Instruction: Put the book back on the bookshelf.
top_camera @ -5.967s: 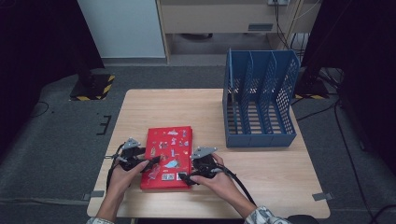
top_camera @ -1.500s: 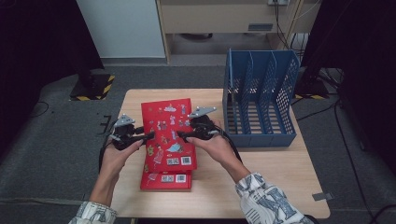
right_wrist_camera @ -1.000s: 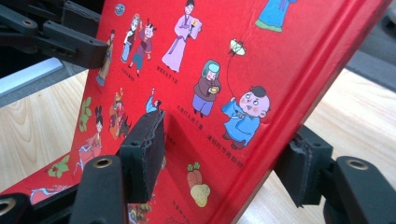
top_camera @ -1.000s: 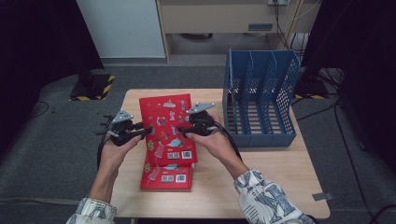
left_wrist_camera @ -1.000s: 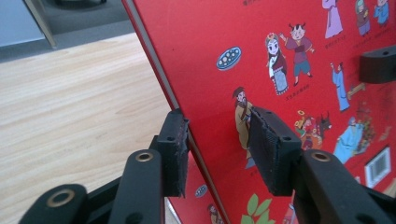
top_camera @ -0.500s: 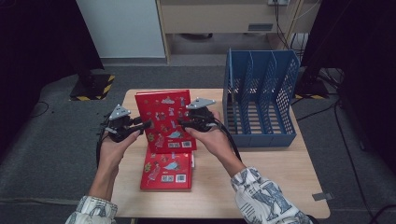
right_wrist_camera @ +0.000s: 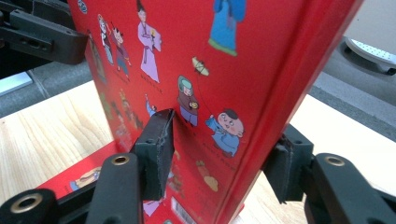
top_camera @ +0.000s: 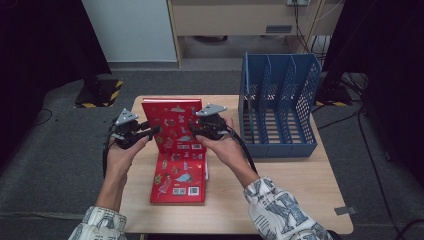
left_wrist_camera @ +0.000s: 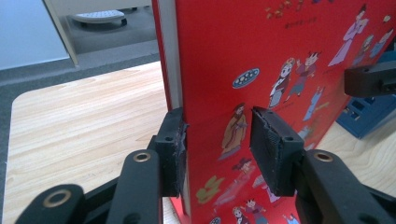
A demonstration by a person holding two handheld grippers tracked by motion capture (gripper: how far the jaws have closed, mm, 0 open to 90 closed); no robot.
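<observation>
Bench: blue rack at right, slots open toward near side. Book upright mid-bench, long axis vertical, above second book lying flat. Left gripper clamped on left edge; right gripper straddles right edge, has been closing, pads about touching. Rack lies right of book, right hand nearer.

Red book (cartoon figures printed), blue file rack, pale wood table

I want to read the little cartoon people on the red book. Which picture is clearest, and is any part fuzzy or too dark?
Left gripper view: the raised red book is sharp and evenly lit, its figures clearest. Right gripper view: the cover is crisp near the right gripper, while the left gripper behind looks dark and soft. High view: figures too small, room edges nearly black, table bright.
</observation>
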